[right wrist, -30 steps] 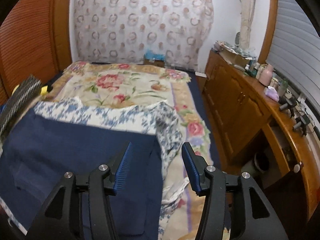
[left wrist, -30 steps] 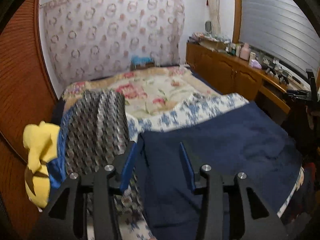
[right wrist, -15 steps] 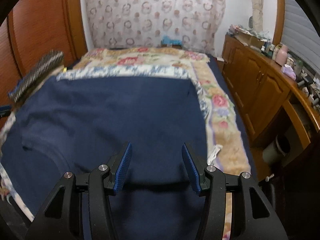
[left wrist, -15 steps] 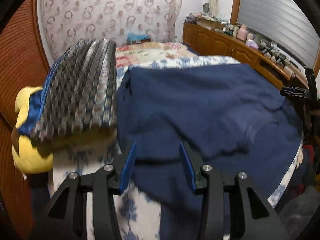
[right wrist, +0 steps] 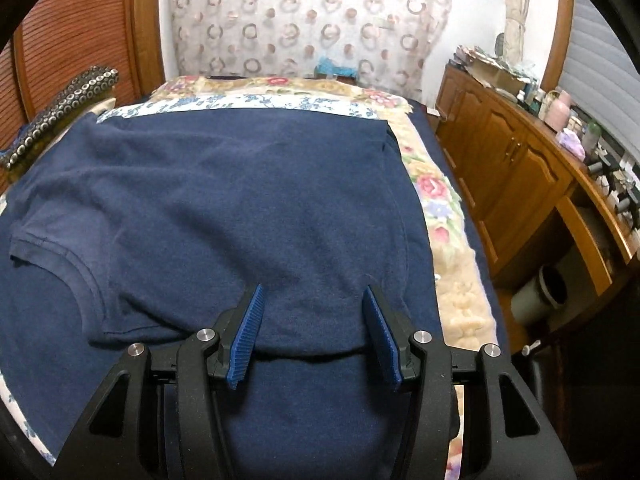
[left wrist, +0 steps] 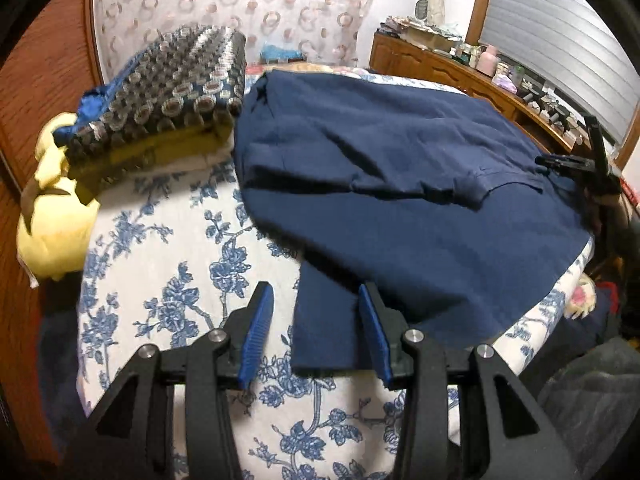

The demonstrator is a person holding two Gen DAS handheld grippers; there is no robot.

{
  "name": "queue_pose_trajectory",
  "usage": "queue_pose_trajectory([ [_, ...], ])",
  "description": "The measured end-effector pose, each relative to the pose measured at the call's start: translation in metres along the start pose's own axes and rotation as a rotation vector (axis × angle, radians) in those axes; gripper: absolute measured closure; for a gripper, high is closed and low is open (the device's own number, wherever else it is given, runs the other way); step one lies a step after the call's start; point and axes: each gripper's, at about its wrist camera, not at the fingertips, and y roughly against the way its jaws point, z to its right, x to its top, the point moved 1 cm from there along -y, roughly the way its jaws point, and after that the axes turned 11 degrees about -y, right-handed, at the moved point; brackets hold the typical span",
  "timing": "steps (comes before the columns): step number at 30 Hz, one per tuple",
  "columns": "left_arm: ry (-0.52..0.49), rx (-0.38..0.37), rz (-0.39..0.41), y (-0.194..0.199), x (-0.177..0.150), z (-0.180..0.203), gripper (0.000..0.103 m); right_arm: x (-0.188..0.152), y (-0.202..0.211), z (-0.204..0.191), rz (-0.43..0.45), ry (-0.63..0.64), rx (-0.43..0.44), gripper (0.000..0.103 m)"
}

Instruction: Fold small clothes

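Left gripper (left wrist: 316, 322) jaws apart over sleeve of navy T-shirt (left wrist: 400, 168), spread on floral sheet (left wrist: 168, 264).

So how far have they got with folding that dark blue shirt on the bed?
Barely started. Done: the navy T-shirt lies spread flat on the blue-flowered sheet, and a patterned folded pile sits beside it. In hand: nothing yet; the left gripper hangs open over one sleeve, the right gripper open over the other. Left: every fold of the shirt, since no part is turned over.
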Motion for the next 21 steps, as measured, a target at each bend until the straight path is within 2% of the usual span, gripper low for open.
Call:
queue_pose_trajectory([
  [3, -0.002, 0.006, 0.007, 0.003, -0.004, 0.002, 0.081, 0.001, 0.001, 0.003, -0.003, -0.012, 0.01, 0.05],
  [4, -0.004, -0.001, 0.008, 0.004, -0.005, 0.002, 0.095, 0.0, 0.001, 0.004, -0.002, -0.011, 0.01, 0.05],
  [8, -0.014, 0.014, 0.019, 0.02, -0.014, 0.002, 0.103, -0.001, 0.002, 0.003, -0.001, -0.013, 0.012, 0.05],
  [12, 0.02, 0.031, 0.033, 0.042, -0.023, -0.008, 0.103, -0.001, 0.002, 0.003, -0.001, -0.014, 0.015, 0.05],
  [15, 0.038, 0.023, 0.038, 0.047, -0.022, -0.012, 0.102, -0.001, 0.002, 0.003, 0.0, -0.015, 0.015, 0.05],
  [17, 0.037, 0.048, 0.043, 0.048, -0.019, -0.016, 0.099, -0.001, 0.002, 0.003, 0.0, -0.016, 0.016, 0.05],
  [20, 0.054, 0.044, 0.07, 0.048, -0.007, -0.021, 0.073, -0.001, 0.002, 0.003, 0.0, -0.014, 0.015, 0.05],
  [21, 0.057, 0.038, 0.077, 0.046, -0.003, -0.022, 0.07, -0.001, 0.002, 0.003, 0.0, -0.015, 0.016, 0.05],
])
